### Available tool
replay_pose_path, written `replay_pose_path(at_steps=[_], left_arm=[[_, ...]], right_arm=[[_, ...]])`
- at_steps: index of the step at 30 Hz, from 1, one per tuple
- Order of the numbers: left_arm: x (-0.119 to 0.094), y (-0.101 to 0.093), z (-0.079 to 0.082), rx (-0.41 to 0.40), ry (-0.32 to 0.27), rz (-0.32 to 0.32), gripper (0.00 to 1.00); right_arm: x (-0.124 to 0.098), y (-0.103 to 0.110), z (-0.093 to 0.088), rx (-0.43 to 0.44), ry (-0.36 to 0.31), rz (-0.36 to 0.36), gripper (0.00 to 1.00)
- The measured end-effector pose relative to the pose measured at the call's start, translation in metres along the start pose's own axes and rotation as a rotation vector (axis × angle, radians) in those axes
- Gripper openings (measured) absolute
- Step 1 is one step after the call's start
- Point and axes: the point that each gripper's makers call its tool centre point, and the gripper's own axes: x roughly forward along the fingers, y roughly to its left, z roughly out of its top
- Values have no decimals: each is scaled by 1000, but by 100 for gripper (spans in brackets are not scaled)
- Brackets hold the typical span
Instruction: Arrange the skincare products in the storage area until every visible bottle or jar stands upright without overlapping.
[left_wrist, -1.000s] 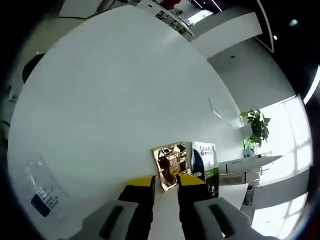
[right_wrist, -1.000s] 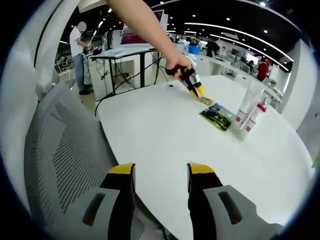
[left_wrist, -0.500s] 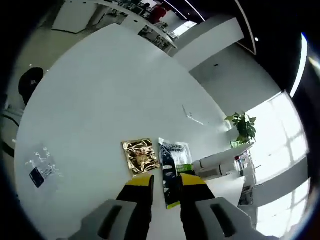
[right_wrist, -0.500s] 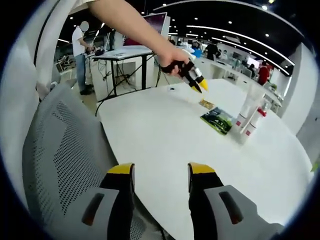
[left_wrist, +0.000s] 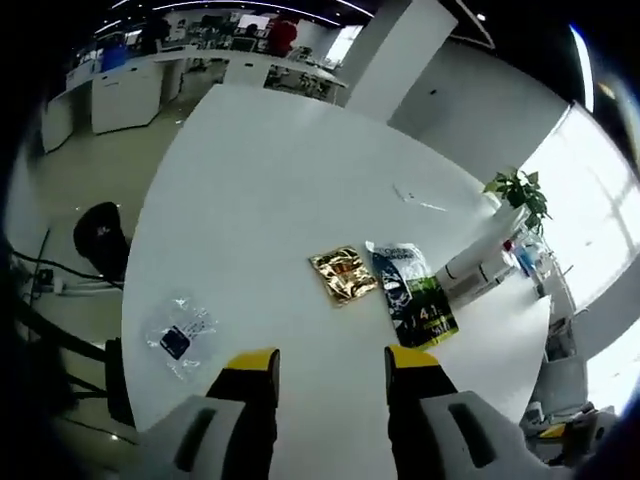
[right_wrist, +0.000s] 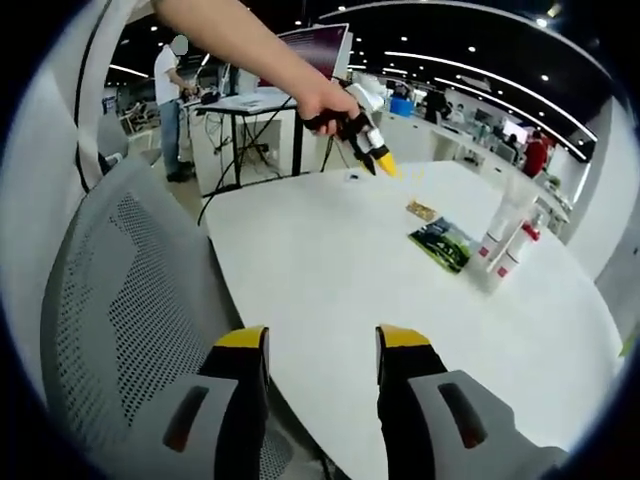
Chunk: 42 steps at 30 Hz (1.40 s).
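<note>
Left gripper view: the left hand-held gripper (left_wrist: 329, 372) is wide open and holds nothing, above the white bench (left_wrist: 260, 200). A gold packet (left_wrist: 342, 275) and a green packet (left_wrist: 415, 297) lie just ahead of it. The right hand-held gripper (right_wrist: 320, 352) is open and holds nothing too, with two bottles (right_wrist: 503, 240) far ahead.

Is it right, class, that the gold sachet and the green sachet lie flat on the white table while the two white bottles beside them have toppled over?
Not quite. In the right gripper view the two white bottles stand upright, not toppled. The rest holds: the gold sachet and the green sachet lie flat on the white table, beside the bottles.

Grey mesh chair (right_wrist: 120, 300) (perhaps office type) beside table (right_wrist: 330, 260).
</note>
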Motion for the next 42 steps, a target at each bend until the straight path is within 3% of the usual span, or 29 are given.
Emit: replay_pose_path(at_steps=[9, 13, 21, 24, 28, 35, 42], left_arm=[[-5, 29, 8, 202, 86, 76, 66], [0, 40, 9, 304, 170, 107, 64], [13, 72, 0, 537, 392, 169, 74], [15, 83, -1, 595, 441, 179, 74], [20, 97, -2, 615, 494, 182, 71], [26, 103, -3, 605, 535, 200, 64], [28, 106, 2, 574, 541, 208, 66]], right_arm=[[1, 2, -1, 0, 4, 9, 40], [1, 2, -1, 6, 5, 11, 40], [2, 1, -2, 28, 10, 18, 40], [2, 2, -3, 35, 11, 24, 41], [4, 3, -5, 42, 22, 31, 40], [5, 1, -9, 74, 39, 36, 40], [6, 3, -11, 71, 49, 43, 40]])
